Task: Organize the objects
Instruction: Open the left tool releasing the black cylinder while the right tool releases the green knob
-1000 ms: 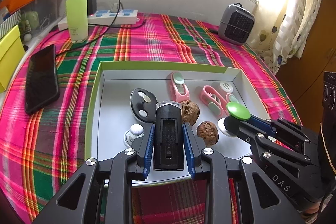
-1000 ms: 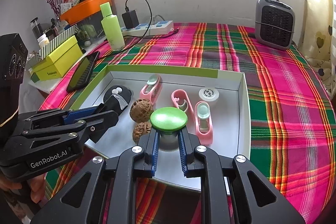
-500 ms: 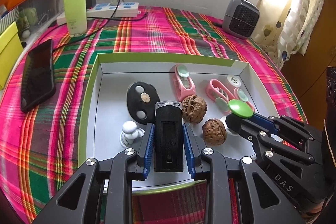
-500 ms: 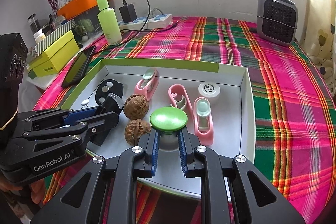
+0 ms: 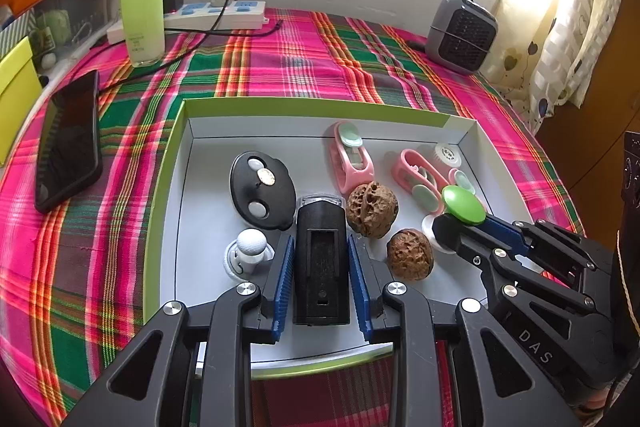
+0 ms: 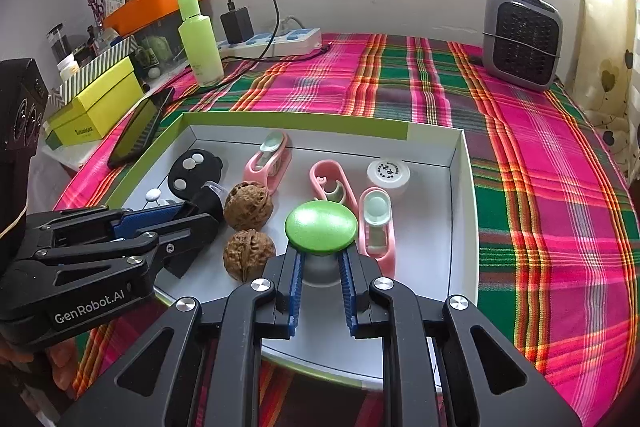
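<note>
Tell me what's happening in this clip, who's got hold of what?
A person works two handheld grippers over a green-rimmed box lid on a plaid tablecloth. The left gripper is clamped on a black rectangular device; the right gripper grips a green-topped white knob by its base. Both sit low over the tray floor, beside two walnuts, pink clips, a black oval fob and a small white figurine.

Walnuts [image 5: 372, 209] between tools; tray [image 5: 208, 211] left bare.
</note>
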The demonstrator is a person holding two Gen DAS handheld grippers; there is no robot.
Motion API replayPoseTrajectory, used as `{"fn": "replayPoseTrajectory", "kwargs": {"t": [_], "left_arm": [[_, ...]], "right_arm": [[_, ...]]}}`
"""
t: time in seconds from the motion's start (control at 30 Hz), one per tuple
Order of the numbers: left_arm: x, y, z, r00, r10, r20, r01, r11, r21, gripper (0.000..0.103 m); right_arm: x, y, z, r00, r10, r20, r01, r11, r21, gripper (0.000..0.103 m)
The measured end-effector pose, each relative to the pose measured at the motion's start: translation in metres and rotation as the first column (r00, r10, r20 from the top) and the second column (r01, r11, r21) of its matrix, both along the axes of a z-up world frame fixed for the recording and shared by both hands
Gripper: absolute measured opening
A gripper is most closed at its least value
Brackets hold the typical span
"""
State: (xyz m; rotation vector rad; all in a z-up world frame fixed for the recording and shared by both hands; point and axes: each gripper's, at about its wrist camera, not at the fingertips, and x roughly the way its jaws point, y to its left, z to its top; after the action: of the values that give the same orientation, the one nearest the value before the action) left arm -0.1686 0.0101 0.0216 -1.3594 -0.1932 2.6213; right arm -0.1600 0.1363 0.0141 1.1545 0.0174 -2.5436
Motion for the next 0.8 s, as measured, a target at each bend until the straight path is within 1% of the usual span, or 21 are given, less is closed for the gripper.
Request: {"fn": "replayPoseTrajectory", "kwargs": {"t": [0.47, 0.6, 0.7, 0.77, 0.8], "left_arm": [[0.0010, 0.0007, 0.0004, 1.000, -0.001, 0.002, 0.001, 1.000, -0.001, 0.026], [0.0008, -0.0003, 0.0000, 1.000, -0.006, 0.003, 0.006, 1.000, -0.006, 0.030], [0.0013, 0.0000, 0.0003, 1.000, -0.004, 0.003, 0.004, 1.000, -0.006, 0.034], [0.0019, -0.0007, 0.0004, 1.000, -0.002, 0.003, 0.002, 1.000, -0.005, 0.035], [0.0033, -0.0009, 0.0003, 1.000, -0.001, 0.003, 0.001, 1.000, -0.005, 0.036]], "right_arm": [[0.0011, -0.0020, -0.0010, 1.000, 0.016, 0.011, -0.016, 1.000, 0.003, 0.018], [0.0027, -0.0017, -0.0016, 1.000, 0.017, 0.016, -0.017, 1.000, 0.001, 0.019], [0.0037, -0.0023, -0.0020, 1.000, 0.020, 0.021, -0.020, 1.000, 0.007, 0.021], [0.0046, -0.0019, -0.0017, 1.000, 0.019, 0.022, -0.019, 1.000, 0.001, 0.028], [0.0050, -0.0015, -0.0013, 1.000, 0.020, 0.022, -0.020, 1.000, -0.005, 0.028]]}}
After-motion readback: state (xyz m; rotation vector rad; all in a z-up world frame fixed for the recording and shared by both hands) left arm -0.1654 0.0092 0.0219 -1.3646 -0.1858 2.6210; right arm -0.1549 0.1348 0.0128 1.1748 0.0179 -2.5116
